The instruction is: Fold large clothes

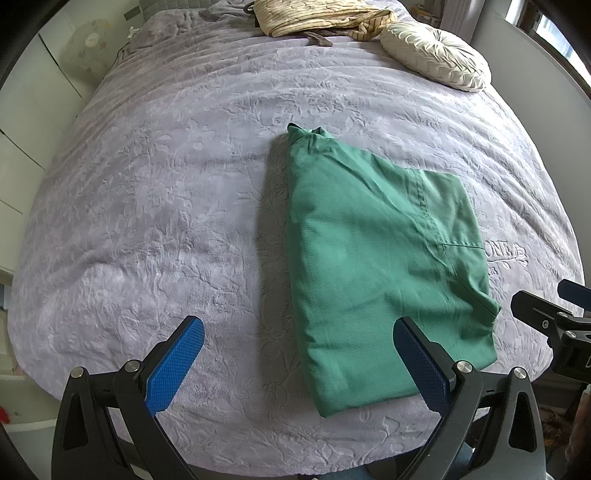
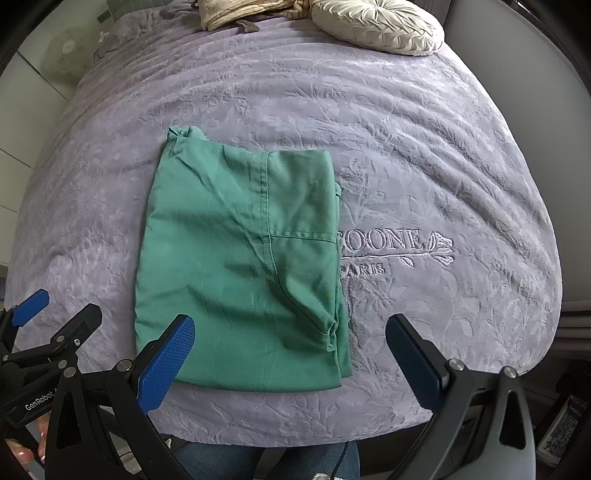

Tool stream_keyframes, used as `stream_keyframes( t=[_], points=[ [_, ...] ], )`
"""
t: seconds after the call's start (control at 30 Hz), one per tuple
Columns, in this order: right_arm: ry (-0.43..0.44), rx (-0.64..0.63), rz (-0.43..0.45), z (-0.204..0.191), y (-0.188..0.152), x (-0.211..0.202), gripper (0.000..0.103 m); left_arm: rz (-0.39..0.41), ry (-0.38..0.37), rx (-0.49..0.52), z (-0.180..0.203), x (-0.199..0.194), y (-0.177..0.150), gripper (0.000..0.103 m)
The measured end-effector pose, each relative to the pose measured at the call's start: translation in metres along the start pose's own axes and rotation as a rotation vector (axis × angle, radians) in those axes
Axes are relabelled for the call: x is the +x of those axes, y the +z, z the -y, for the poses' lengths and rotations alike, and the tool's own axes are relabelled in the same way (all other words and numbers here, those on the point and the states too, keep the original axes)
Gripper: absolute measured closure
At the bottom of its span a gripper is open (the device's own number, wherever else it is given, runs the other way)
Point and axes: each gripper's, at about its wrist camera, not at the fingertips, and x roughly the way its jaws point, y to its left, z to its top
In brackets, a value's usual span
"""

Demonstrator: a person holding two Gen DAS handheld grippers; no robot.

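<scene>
Left wrist view: your left gripper hovers above the near edge of the bed, its blue pads spread wide and gripping nothing. The green garment lies on the lilac bedspread, already doubled into a long panel with its collar end pointing away from you and its hem toward you, so the hem is the nearest edge to pick up. The right-hand pad overlaps the cloth's near corner in the picture; whether it touches cannot be told. At the frame's right edge part of your right gripper juts in, level with the hem. A round cream cushion and a striped heap of fabric sit at the far end, well apart from the work.

Right wrist view: your right gripper also stands wide apart and empty, aimed at the garment's near right corner, where the layered edges bunch. The garment partly covers the bedspread's embroidered lettering. Your left gripper shows at the lower left, beside the cloth. Judging by the panel's length, a further fold, hem toward collar, looks to be what remains.
</scene>
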Motion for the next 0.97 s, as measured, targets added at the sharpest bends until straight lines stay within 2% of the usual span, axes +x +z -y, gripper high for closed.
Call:
stream_keyframes(
  t=[0.97],
  points=[
    [0.005, -0.002, -0.009, 0.0065, 0.0004, 0.0034, 0.0, 0.008, 0.011, 0.02, 0.0002, -0.0008, 0.0003, 0.0]
  ],
)
